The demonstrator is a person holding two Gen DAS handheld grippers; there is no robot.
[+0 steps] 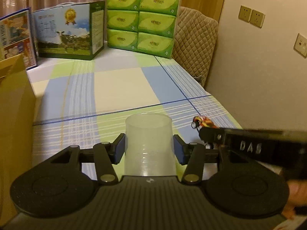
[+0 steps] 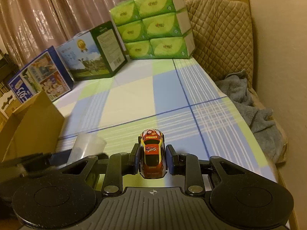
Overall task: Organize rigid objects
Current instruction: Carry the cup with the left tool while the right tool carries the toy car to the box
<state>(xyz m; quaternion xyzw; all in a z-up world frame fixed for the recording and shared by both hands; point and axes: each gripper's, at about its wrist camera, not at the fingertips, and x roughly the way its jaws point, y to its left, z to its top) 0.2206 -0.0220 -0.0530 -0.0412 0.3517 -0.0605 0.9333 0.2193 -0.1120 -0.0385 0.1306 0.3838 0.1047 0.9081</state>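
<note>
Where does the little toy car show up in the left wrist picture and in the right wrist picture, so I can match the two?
Left wrist: toy car, right of centre, partly hidden behind the right gripper, beside the clear cup.
Right wrist: toy car, lower centre, clamped between the blue pads.
Shared landmark: green tissue pack at the table's far end.

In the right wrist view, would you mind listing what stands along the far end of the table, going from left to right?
Blue picture box → milk carton box with the cow picture → green tissue pack bundle → quilted chair back. Nearer the camera, the right gripper holds the toy car.
</note>
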